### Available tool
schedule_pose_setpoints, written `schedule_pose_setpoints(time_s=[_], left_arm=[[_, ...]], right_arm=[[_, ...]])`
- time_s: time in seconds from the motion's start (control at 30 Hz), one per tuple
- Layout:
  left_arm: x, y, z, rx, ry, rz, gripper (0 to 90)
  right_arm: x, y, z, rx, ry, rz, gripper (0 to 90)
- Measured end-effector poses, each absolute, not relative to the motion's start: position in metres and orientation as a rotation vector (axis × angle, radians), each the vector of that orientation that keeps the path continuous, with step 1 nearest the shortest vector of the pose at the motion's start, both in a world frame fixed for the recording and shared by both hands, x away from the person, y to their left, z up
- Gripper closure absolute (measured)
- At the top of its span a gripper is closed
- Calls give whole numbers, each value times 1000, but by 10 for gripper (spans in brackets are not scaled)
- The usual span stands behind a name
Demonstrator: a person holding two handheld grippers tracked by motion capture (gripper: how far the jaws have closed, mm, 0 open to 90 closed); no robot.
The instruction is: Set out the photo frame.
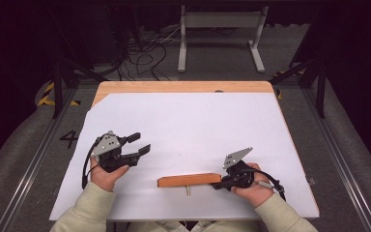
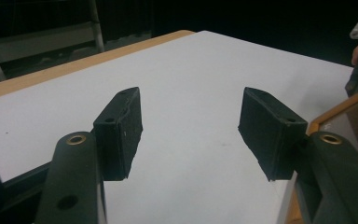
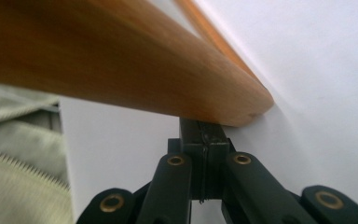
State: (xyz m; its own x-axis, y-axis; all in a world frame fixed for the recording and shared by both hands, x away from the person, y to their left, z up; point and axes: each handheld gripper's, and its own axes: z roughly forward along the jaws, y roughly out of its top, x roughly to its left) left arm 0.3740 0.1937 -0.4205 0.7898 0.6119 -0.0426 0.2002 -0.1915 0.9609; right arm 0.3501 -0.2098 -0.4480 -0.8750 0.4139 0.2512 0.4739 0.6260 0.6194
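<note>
A wooden bar (image 1: 188, 180) lies flat on the white sheet (image 1: 193, 125) that covers most of the desk (image 1: 183, 87), near the edge closest to the person and a little right of the middle. Its long side runs across the desk from left to right. 1 small peg (image 1: 188, 190) sticks out of its near side toward the person.

The right tool (image 1: 216, 185) sits at the right end of the bar, pointing left along the desk. In the right gripper view, the 2 jaws of the right tool (image 3: 205, 135) are pressed together with no gap between them, and their tips reach in just under the rounded end of the wooden bar (image 3: 121, 60). Whether they pinch any part of the bar cannot be told, since the bar covers the tips. The right hand (image 1: 251, 191) holds this tool low over the sheet, and a pale sleeve (image 3: 18, 154) shows at the left of that view.

The left tool (image 1: 141, 143) is well apart from the bar, up and to the left of it, held by the left hand (image 1: 107, 175) and pointing right. In the left gripper view, the left tool (image 2: 191, 126) has its 2 jaws spread wide with nothing between them but bare white sheet.

Beyond the far edge of the desk, a grey metal stand (image 1: 220, 21) and loose cables (image 1: 145, 53) are on the floor.
</note>
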Motion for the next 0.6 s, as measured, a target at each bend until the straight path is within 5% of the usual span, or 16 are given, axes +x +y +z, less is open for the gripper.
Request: schedule_pose_setpoints(time_s=[0.6], left_arm=[[373,198,-424,1753,665,424,395]], right_arm=[[403,-186,-451,-931,-2712,-1167,900]])
